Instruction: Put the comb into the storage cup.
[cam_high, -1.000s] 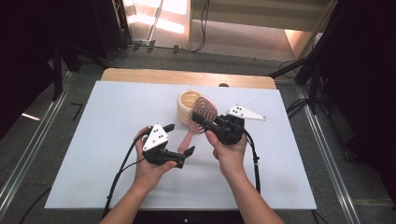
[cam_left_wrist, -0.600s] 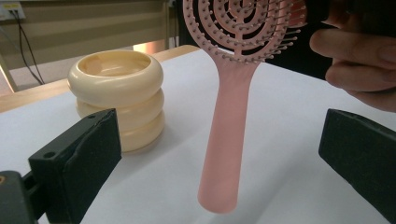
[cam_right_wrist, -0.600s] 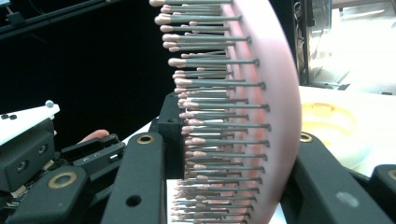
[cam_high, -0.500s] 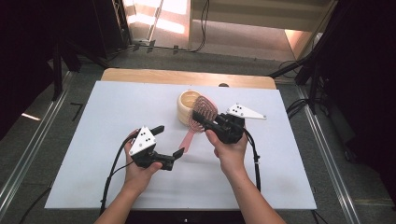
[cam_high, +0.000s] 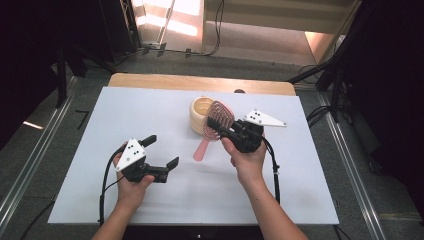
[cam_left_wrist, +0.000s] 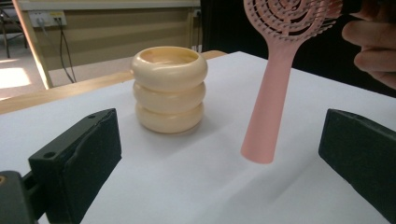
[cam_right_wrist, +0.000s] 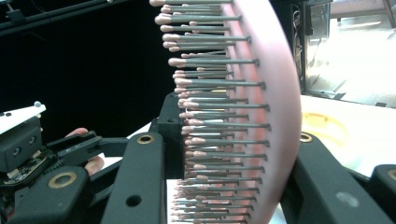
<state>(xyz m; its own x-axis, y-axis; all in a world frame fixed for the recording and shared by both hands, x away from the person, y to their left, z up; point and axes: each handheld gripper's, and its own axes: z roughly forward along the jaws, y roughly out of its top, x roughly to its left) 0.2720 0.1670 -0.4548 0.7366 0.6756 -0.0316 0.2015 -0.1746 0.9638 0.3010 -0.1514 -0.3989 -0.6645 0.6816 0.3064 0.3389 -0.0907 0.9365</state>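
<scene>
A pink hairbrush (cam_high: 219, 120) hangs tilted over the white table, handle (cam_high: 202, 149) pointing down and to the left, just above the surface. My right gripper (cam_high: 220, 126) is shut on its head; bristles (cam_right_wrist: 210, 116) and the pink back (cam_right_wrist: 278, 116) sit between the jaws. My left gripper (cam_high: 160, 152) is open, low over the table to the left of the handle, and apart from it. Between its jaws I look toward the handle (cam_left_wrist: 268, 102) and a cream ribbed cup (cam_left_wrist: 169, 88). The cup (cam_high: 200, 114) stands just behind the brush head.
The white tabletop (cam_high: 150, 105) lies on a wooden board (cam_high: 175, 81) that shows at the far edge. Metal rails run along the floor on both sides. The other hand's gripper (cam_right_wrist: 28, 154) shows at the left of the right gripper view.
My left gripper has drawn back to the left, away from the brush handle, with its jaws open. The right gripper and the brush have stayed where they were.
</scene>
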